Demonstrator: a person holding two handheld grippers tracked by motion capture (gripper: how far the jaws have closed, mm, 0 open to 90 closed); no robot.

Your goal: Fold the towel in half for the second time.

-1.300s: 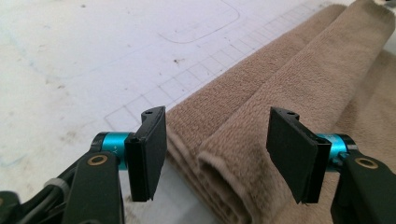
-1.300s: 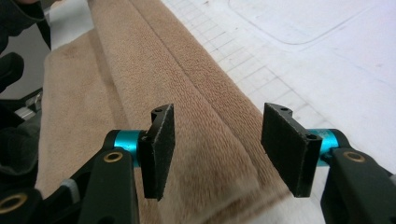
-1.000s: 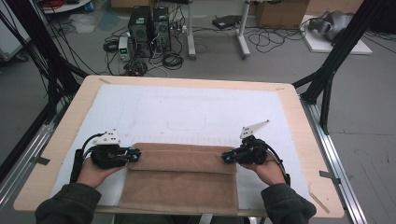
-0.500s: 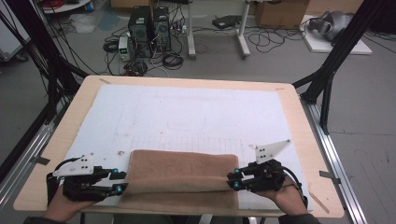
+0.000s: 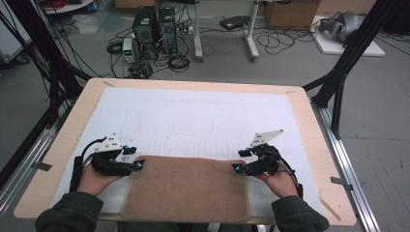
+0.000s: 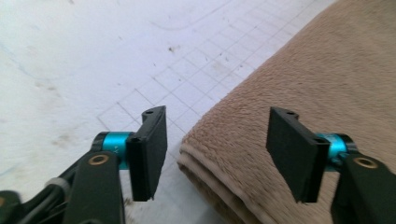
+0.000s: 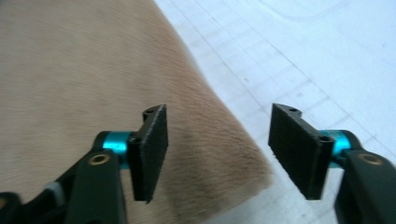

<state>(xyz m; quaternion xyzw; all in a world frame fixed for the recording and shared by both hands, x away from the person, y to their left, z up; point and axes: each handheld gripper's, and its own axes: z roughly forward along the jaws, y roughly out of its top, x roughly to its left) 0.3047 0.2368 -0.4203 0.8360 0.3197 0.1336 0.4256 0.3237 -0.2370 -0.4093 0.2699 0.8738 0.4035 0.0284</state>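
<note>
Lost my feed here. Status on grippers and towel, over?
Left gripper open at the folded brown towel's left corner. Right gripper open at its right corner. Towel flat on the white mat; nothing in the way.

Lab: computer towers [image 5: 154, 24], floor cables [image 5: 285, 41], rig frame [image 5: 355, 50].

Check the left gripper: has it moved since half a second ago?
Yes. The left gripper has moved away from the table's near edge, up-table, to the folded brown towel's far left corner, fingers open.
</note>
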